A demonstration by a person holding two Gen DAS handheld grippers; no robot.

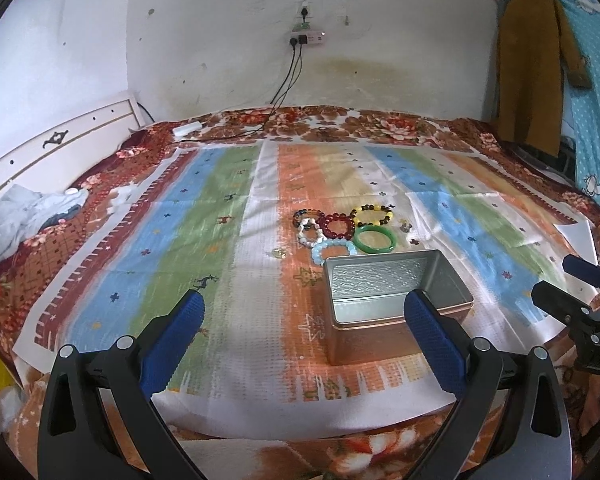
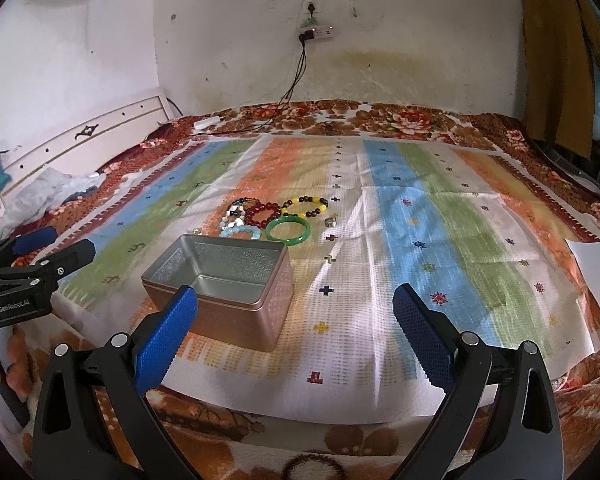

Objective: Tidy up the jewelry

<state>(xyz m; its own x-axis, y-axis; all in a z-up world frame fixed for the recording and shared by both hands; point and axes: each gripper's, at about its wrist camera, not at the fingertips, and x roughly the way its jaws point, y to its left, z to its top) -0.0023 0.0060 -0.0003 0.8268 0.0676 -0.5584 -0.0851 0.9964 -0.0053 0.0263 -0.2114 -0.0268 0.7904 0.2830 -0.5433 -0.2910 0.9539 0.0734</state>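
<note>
Bracelets (image 1: 342, 228) are clustered beyond the open metal tin (image 1: 396, 300), well ahead of both jaws | left gripper (image 1: 304, 332) is held wide, empty | right gripper (image 2: 296, 328) likewise.

Even, fairly bright daylight; soft shadows. Glare whitens the striped cloth (image 2: 380, 248) toward 5 o'clock in the right view. Strong fisheye bending and black vignette at the corners; centre sharp.

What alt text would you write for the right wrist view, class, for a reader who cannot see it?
An open gripper hovers over a striped cloth on a bed, above an empty metal tin. Beaded bracelets and a green bangle lie just beyond it.
</note>
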